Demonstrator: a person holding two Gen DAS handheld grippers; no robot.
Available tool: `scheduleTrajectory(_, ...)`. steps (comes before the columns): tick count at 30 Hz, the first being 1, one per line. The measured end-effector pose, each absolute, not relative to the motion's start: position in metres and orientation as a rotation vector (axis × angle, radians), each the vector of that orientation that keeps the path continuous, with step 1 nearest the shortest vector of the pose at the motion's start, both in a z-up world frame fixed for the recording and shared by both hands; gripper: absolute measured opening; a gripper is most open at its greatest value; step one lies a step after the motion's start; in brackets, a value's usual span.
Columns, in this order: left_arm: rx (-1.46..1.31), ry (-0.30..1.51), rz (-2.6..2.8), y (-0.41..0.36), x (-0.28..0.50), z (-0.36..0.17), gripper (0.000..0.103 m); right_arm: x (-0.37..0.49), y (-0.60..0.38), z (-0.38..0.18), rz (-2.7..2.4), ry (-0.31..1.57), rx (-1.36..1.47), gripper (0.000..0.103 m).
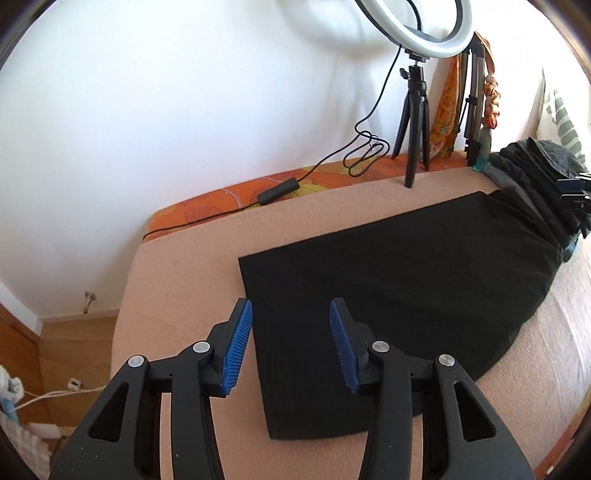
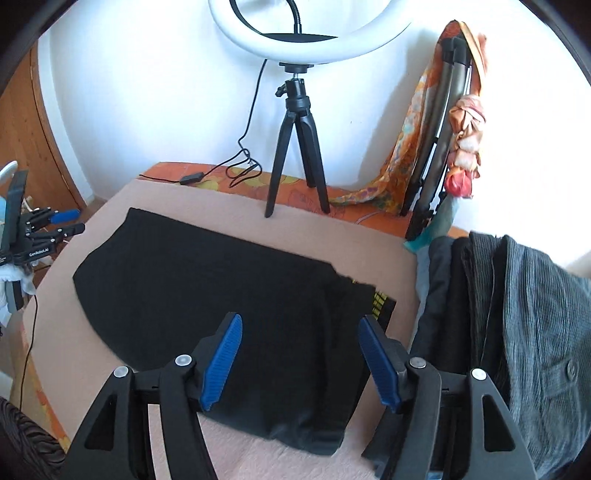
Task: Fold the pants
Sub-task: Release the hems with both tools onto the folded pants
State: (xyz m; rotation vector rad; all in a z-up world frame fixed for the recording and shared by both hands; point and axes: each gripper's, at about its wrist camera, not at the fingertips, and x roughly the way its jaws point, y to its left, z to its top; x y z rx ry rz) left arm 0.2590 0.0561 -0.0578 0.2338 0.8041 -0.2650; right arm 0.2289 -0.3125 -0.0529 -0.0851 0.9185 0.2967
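Left wrist view: the left gripper (image 1: 291, 308) hung above the bed (image 1: 184, 280) with its blue pads (image 1: 236, 343) spread apart and nothing between them; the black pants (image 1: 388, 280) lay flat on the peach cover, reaching from 6 o'clock, under the gripper, up toward 2 o'clock; their near hem edge lay straight just beside the left pad; a stack of dark clothes (image 1: 535, 177) sat at 3 o'clock, touching the far end of the pants; the tip of the right gripper (image 1: 574, 194) showed at the frame's 3 o'clock edge; a ring light (image 1: 432, 33) on a small black tripod (image 1: 415, 122) stood at 1 o'clock on the bed's far margin, its cable (image 1: 332, 158) trailing toward 10 o'clock over an orange patterned sheet (image 1: 221, 199).

Right wrist view: the right gripper (image 2: 301, 325) was released, jaws wide, its fingers (image 2: 221, 362) over the waist end of the pants (image 2: 203, 280) without pressing the cloth; the pants ran from 6 o'clock toward 10 o'clock; a yellow-marked label (image 2: 380, 302) showed at their edge near 3 o'clock; grey corduroy garments (image 2: 524, 314) lay piled at 4 o'clock, just beside the pants; the left gripper (image 2: 72, 221) hovered at 9 o'clock, clear of the cloth; a folded stand draped with an orange scarf (image 2: 424, 122) leaned at 2 o'clock.
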Motion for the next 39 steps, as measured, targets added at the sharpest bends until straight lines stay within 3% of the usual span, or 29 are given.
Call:
scheduleTrajectory(13, 0.101, 0.951, -0.328, 0.071, 0.196, -0.109, 0.043, 0.186, -0.246, -0.140, 0.465, 1.114, 0.151, 0.069)
scheduleTrajectory(23, -0.010, 0.995, -0.323, 0.092, 0.208, -0.134, 0.043, 0.200, -0.247, -0.155, 0.419, 1.079, 0.303, 0.069)
scheduleTrajectory(25, -0.022, 0.999, -0.322, 0.092, 0.211, -0.137, 0.043, 0.204, -0.248, -0.156, 0.399, 1.066, 0.324, 0.061)
scheduleTrajectory(27, -0.027, 0.987, -0.322, 0.091, 0.213, -0.137, 0.043, 0.210, -0.248, -0.160, 0.411, 1.072, 0.356, 0.034)
scheduleTrajectory(30, -0.031, 0.979, -0.322, 0.089, 0.219, -0.137, 0.041, 0.216, -0.251, -0.163, 0.445, 1.077, 0.431, 0.020)
scheduleTrajectory(31, -0.039, 0.975, -0.327, 0.089, 0.220, -0.137, 0.038, 0.217, -0.251, -0.162, 0.453, 1.073, 0.449, 0.016)
scheduleTrajectory(33, -0.050, 0.973, -0.334, 0.089, 0.223, -0.136, 0.020, 0.217, -0.252, -0.155, 0.473, 1.060, 0.470, 0.006)
scheduleTrajectory(39, -0.091, 0.906, -0.309, 0.095, 0.233, -0.117, 0.018, 0.219, -0.269, -0.122, 0.567, 0.999, 0.620, 0.002)
